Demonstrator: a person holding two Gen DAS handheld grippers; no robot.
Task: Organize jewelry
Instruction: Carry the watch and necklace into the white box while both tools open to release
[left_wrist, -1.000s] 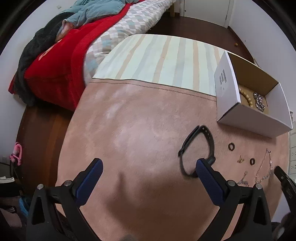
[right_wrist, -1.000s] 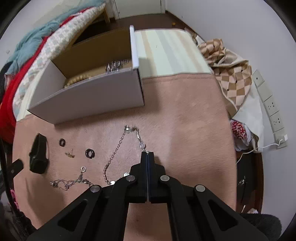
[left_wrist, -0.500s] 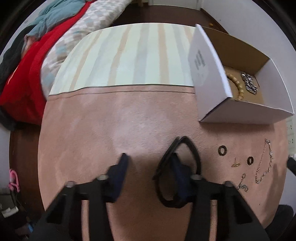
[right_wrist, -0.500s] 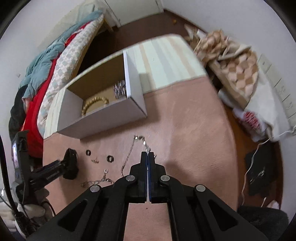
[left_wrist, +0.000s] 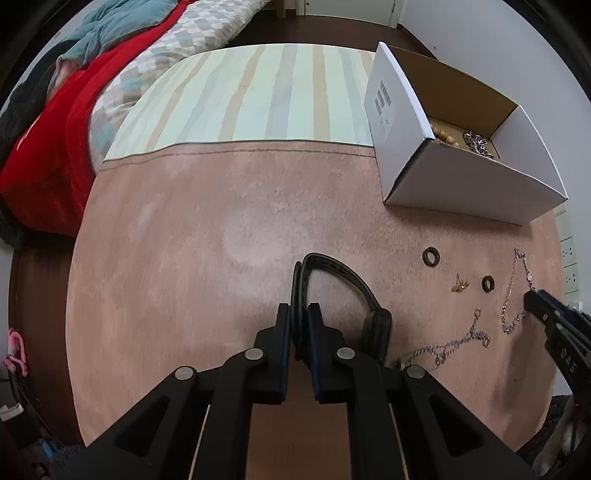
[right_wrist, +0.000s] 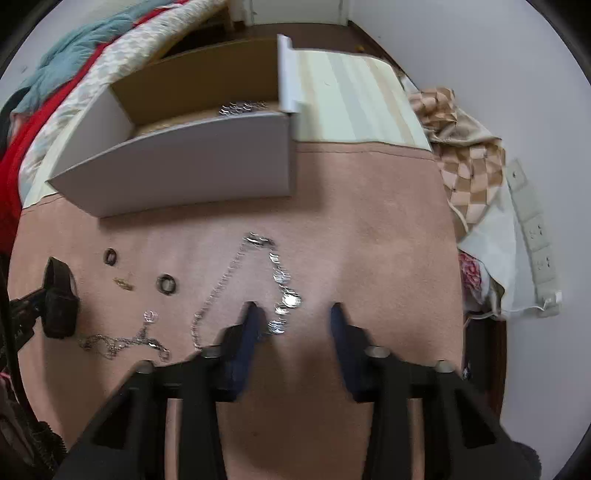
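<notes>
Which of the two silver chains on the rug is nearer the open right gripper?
The looped chain; the right gripper is nearly over it, while the tangled chain lies farther left.

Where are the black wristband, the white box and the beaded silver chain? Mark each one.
black wristband (left_wrist: 352, 275): left wrist view, on the strap's curved outer side.
white box (right_wrist: 192, 162): right wrist view, on its near outer wall.
beaded silver chain (right_wrist: 282, 276): right wrist view, on a shiny bead of its right strand.

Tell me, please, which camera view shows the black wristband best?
The left wrist view: the left gripper is shut on the black wristband, loop fully visible. The right wrist view shows only its bulky end at the frame's edge.
</notes>
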